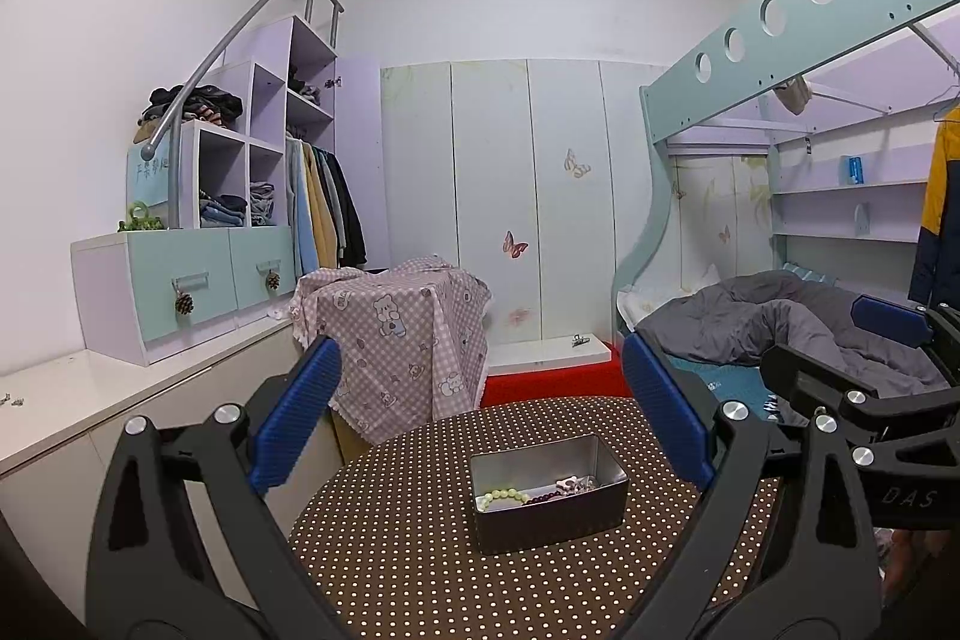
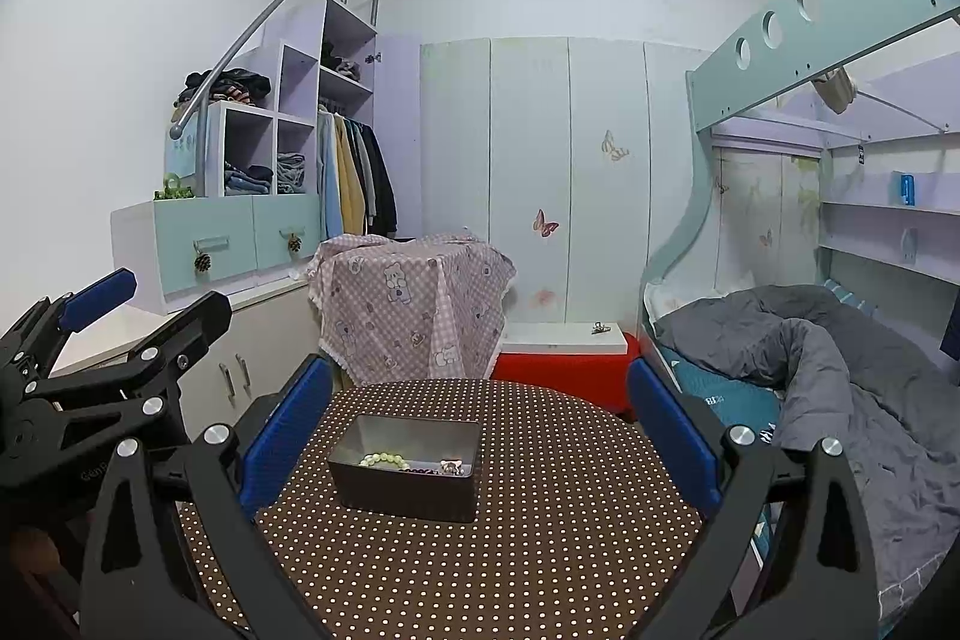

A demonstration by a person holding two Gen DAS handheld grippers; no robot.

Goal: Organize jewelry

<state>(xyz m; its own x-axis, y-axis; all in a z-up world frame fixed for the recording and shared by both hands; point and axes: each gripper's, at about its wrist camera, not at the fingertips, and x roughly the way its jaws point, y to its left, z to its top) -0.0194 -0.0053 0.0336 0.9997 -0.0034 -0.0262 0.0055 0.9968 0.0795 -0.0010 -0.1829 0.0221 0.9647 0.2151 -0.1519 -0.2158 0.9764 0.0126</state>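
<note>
I have both grippers raised above the round polka-dot table [image 1: 420,550], apart from everything on it. The left gripper [image 1: 480,412] has its fingers spread wide and empty, and so does the right gripper [image 2: 480,424]. The metal tin [image 2: 408,466] sits on the table between them, holding a pale green bead bracelet [image 2: 384,459], a dark bead strand [image 1: 549,495] and a small pinkish piece [image 2: 453,467].
</note>
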